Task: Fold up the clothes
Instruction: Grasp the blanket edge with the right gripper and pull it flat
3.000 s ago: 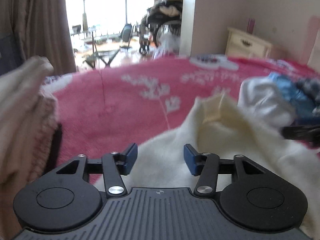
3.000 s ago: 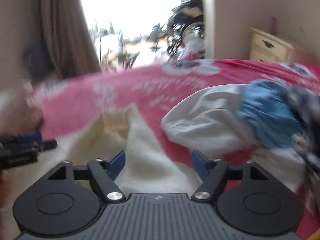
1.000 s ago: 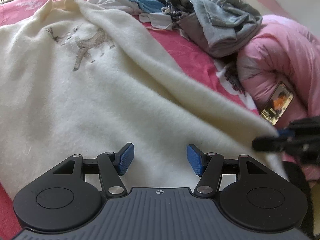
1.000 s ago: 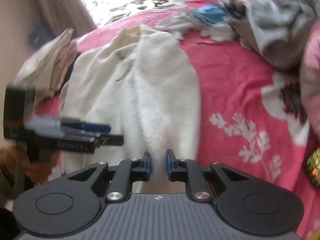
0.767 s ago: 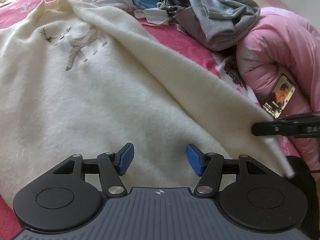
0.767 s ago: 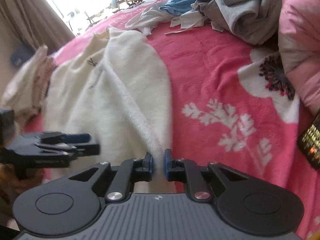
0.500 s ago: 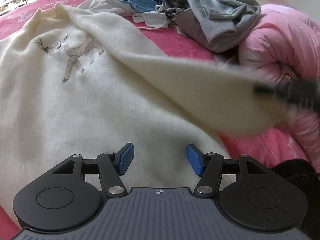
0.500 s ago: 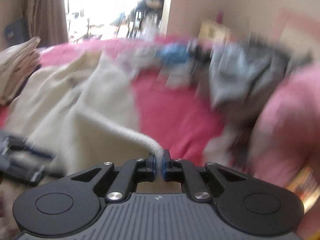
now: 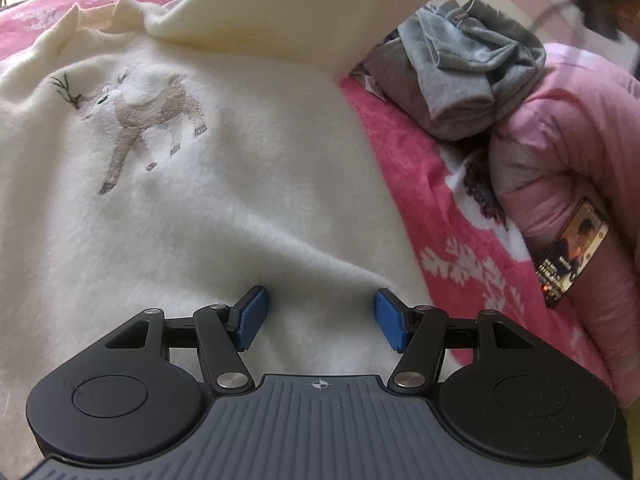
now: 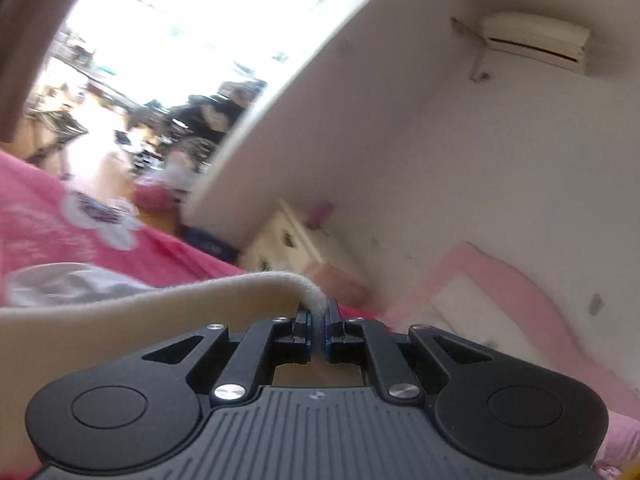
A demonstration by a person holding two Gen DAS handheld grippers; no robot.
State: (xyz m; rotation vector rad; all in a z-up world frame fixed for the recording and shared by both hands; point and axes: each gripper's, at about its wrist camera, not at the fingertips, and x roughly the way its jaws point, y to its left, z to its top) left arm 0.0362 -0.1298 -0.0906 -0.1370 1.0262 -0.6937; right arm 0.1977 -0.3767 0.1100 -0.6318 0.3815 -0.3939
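A cream fleece sweater [image 9: 192, 208] with an embroidered deer [image 9: 144, 116] lies spread on the pink bed cover [image 9: 404, 168]. My left gripper [image 9: 318, 320] hovers open just above the sweater's lower body, nothing between its blue pads. The sweater's right sleeve [image 9: 304, 12] is lifted high and stretches across the top of the left wrist view. My right gripper [image 10: 318, 322] is shut on the cuff of that cream sleeve [image 10: 280, 282], which drapes away to the left. The right wrist view is tilted and looks level toward the wall.
A grey garment pile [image 9: 464, 76] lies to the right of the sweater. A pink quilt [image 9: 568, 140] with a phone [image 9: 572, 254] on it sits at the far right. A cream nightstand [image 10: 296, 244] and pink headboard [image 10: 500, 276] stand by the wall.
My right gripper closed on the sleeve end, then swung it up and across over the sweater's body, rolling as it rose. The left gripper edged forward, staying open.
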